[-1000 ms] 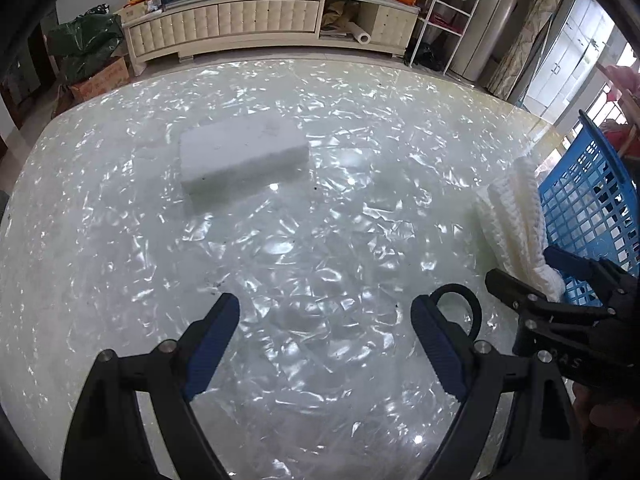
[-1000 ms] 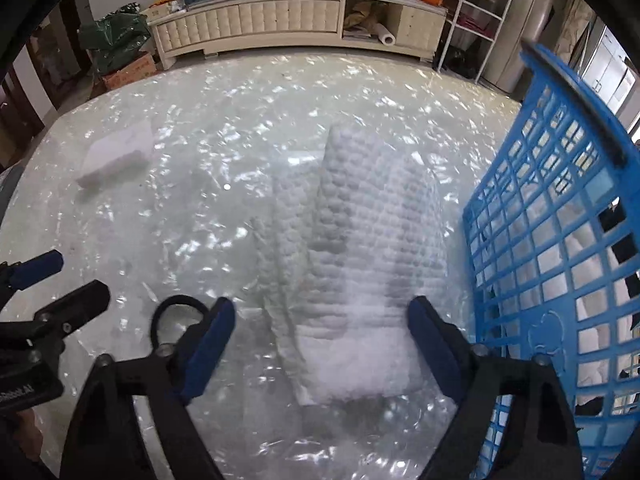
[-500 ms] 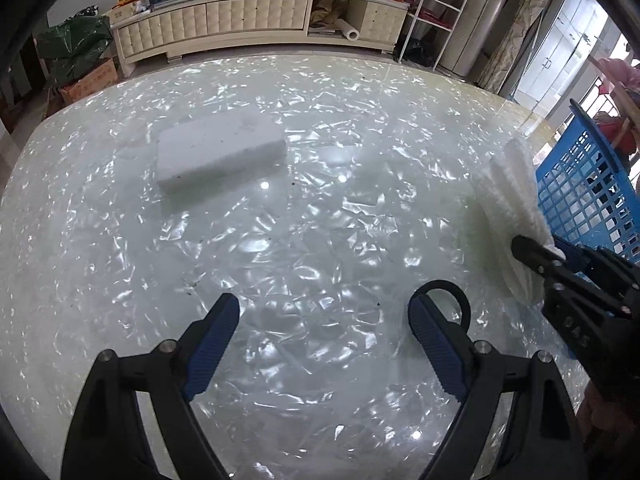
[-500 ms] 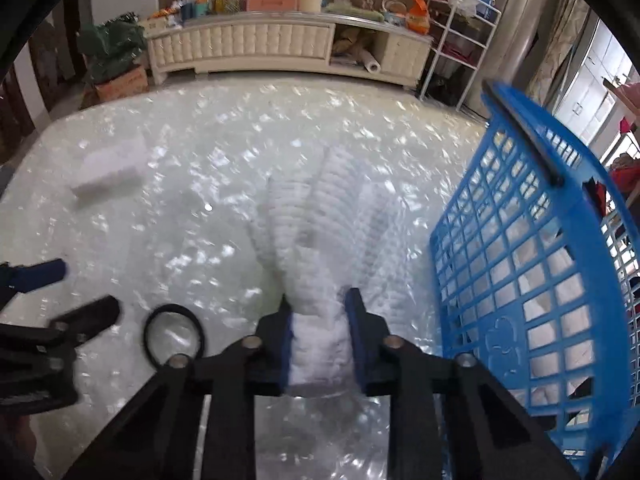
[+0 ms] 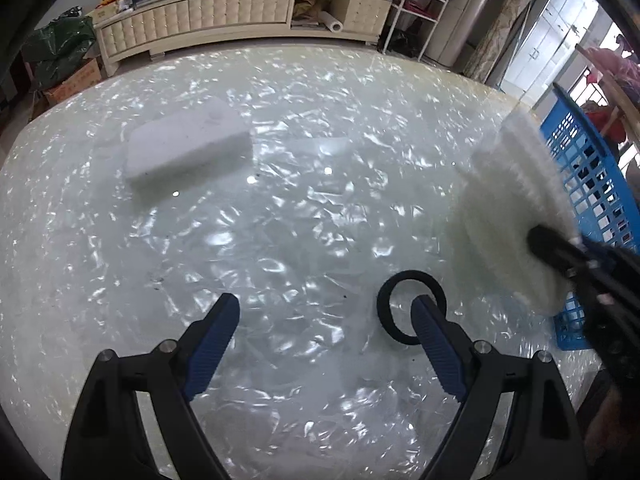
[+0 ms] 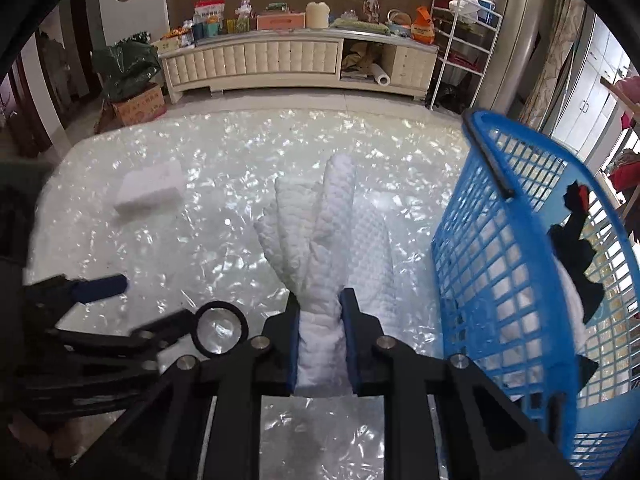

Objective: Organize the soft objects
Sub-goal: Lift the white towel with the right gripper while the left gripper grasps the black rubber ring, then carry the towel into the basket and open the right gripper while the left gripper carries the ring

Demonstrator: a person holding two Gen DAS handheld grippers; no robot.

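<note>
White and bumpy, the soft cloth (image 6: 320, 248) is pinched in the right gripper (image 6: 322, 344). Its jaws have just been closing, and now they squeeze the near end of the cloth tight. The far part fans out and hangs over the shiny surface (image 5: 304, 240). Just to the right stands the blue basket (image 6: 500, 280), with something white and something black already inside.

The left gripper (image 5: 324, 344) waits over the surface with its jaws wide open and nothing in them. A black ring (image 5: 400, 308) lies just by its right jaw. Far off to the left sits a white sponge block (image 5: 188, 148), not put away yet.

I think the cloth goes into the basket next. It could go wrong, because only one end is held. The loose part may droop and catch on the basket's rim, or drag on the surface. The cloth is soft, so it could also slide out of the jaws if it gets tugged.
</note>
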